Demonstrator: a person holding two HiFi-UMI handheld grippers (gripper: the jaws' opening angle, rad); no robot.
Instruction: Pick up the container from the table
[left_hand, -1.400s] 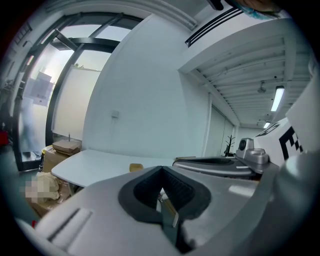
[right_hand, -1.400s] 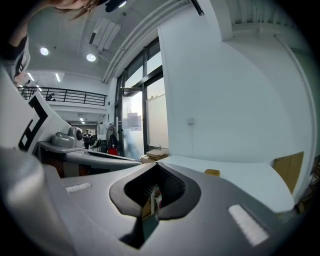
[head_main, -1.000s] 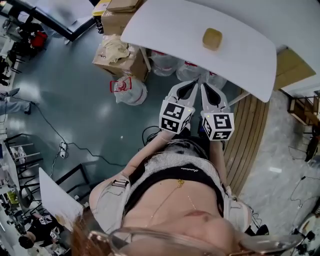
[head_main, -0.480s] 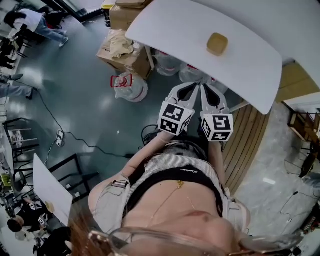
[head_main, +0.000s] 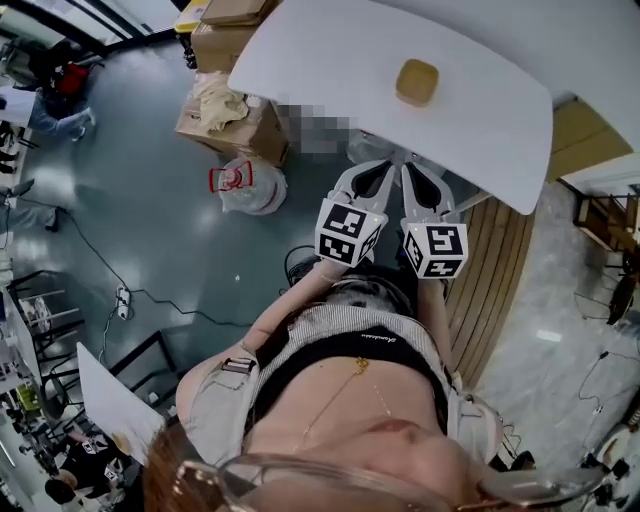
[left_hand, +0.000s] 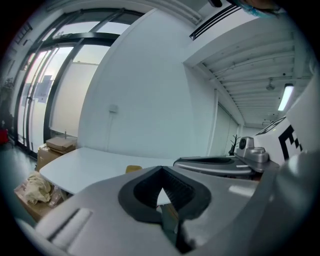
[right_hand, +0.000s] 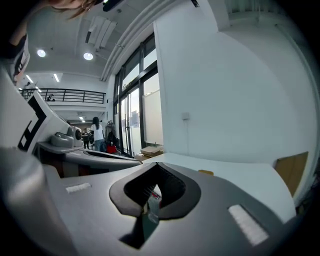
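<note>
Head view gives me both tools side by side at the near edge of the white counter (head_main: 330, 60), with their marker cubes towards me. The left gripper (head_main: 380, 170) and the right gripper (head_main: 413, 172) both point across the counter, and the tips of both lie short of its middle. The container (head_main: 417, 82), a small tan square piece with rounded corners, sits alone on the counter top, towards the far edge and well apart from both tools. Left gripper view shows the left gripper (left_hand: 161, 170) clenched, its tips meeting with nothing caught between the dark pads; the container (left_hand: 133, 169) peeks over the jaw's upper edge, out on the counter (left_hand: 90, 165). Right gripper view shows the right gripper (right_hand: 157, 165) clenched too and empty, tips together, with the container (right_hand: 205, 172) a thin tan sliver on the counter (right_hand: 240, 180) beyond its jaws. Neither tool touches the container. Cardboard boxes (head_main: 235, 30) stand on the floor beside the counter's left end.
</note>
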